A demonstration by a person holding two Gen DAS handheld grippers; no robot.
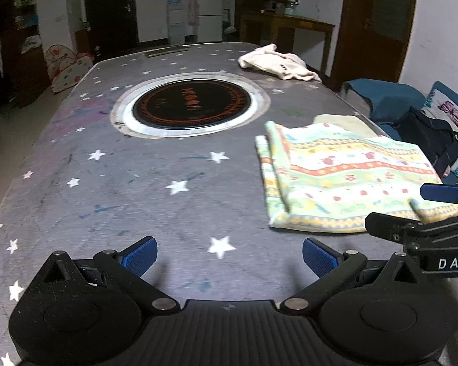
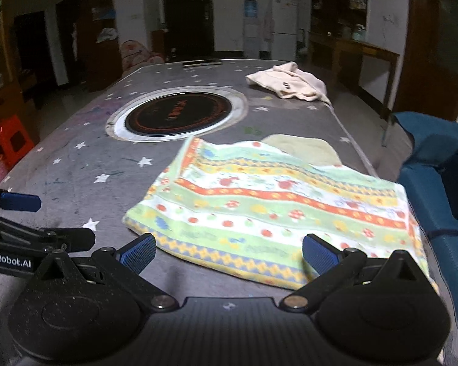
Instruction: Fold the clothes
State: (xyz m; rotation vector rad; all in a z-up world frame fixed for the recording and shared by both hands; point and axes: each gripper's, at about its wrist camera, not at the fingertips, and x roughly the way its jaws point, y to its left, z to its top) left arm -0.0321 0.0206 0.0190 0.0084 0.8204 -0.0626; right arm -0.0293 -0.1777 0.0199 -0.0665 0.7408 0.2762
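While both grippers gape empty, patterned garment (image 2: 268,210) hugs table's (image 1: 122,201) right edge.

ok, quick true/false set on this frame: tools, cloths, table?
1. Both tools are open and hold nothing: left tool, right tool. True.
2. The patterned cloth lies crumpled in a heap. False: it lies flat, folded.
3. A cream garment lies bunched at the table's far right. True.
4. The cream garment covers the round hob. False: it lies apart from it; the hob is bare.
5. The table has a plain white cover. False: grey with white stars.
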